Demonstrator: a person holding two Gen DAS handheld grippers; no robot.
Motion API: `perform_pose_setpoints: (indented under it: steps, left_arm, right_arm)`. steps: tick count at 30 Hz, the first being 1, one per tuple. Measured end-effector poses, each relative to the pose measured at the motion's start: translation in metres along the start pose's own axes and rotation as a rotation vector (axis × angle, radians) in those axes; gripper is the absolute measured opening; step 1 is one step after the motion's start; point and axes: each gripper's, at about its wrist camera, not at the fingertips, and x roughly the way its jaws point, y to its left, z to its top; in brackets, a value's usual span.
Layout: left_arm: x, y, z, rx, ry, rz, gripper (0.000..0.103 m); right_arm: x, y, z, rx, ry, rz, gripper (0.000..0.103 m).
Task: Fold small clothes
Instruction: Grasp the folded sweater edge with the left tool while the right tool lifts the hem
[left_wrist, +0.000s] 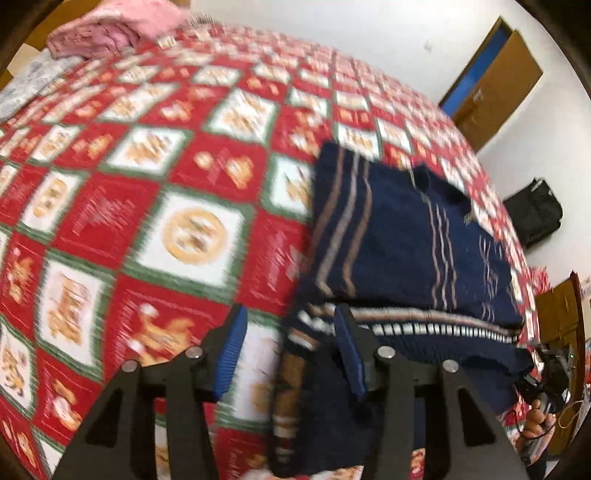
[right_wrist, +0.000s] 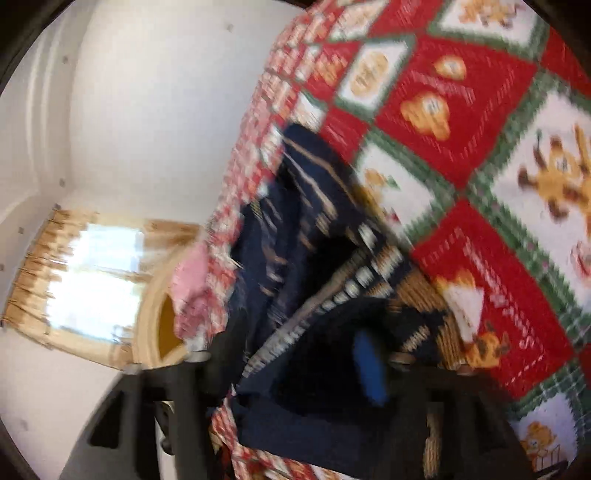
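Observation:
A navy knit sweater (left_wrist: 399, 243) with tan and white stripes lies partly folded on the bed, right of centre in the left wrist view. My left gripper (left_wrist: 291, 343) is open over the sweater's near left edge; its right finger (left_wrist: 351, 354) rests against the cloth and its left finger (left_wrist: 231, 350) stands over the quilt. The sweater also shows in the right wrist view (right_wrist: 295, 229), blurred by motion. My right gripper (right_wrist: 295, 365) stands wide, with navy cloth lying between its fingers; whether it grips is unclear.
A red, white and green patchwork quilt (left_wrist: 147, 184) covers the bed. Pink clothes (left_wrist: 107, 29) and a grey garment (left_wrist: 33, 81) lie at the far left. A brown door (left_wrist: 495, 81) and a black bag (left_wrist: 535, 214) stand to the right. A curtained window (right_wrist: 85, 280) is in the wall.

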Motion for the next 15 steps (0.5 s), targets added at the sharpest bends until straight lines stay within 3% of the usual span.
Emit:
perform_pose_setpoints:
  steps: [3, 5, 8, 11, 15]
  left_arm:
    - [-0.015, -0.006, -0.002, 0.182, -0.098, 0.095, 0.051]
    - [-0.021, -0.019, -0.018, 0.408, -0.148, 0.176, 0.051]
    - [-0.020, -0.036, -0.048, 0.738, -0.199, 0.230, 0.051]
    - [-0.012, -0.058, -0.077, 1.048, -0.215, 0.189, 0.054]
    - [0.005, -0.076, -0.096, 1.298, -0.156, 0.055, 0.054]
  right_arm:
    - [-0.010, 0.016, -0.004, -0.098, -0.002, -0.060, 0.063]
    - [-0.017, 0.024, -0.010, -0.179, -0.024, -0.102, 0.063]
    - [-0.021, 0.023, -0.019, -0.200, -0.015, -0.142, 0.063]
    - [-0.021, 0.016, -0.024, -0.160, 0.010, -0.145, 0.063]
    - [-0.022, 0.009, -0.030, -0.131, 0.018, -0.176, 0.063]
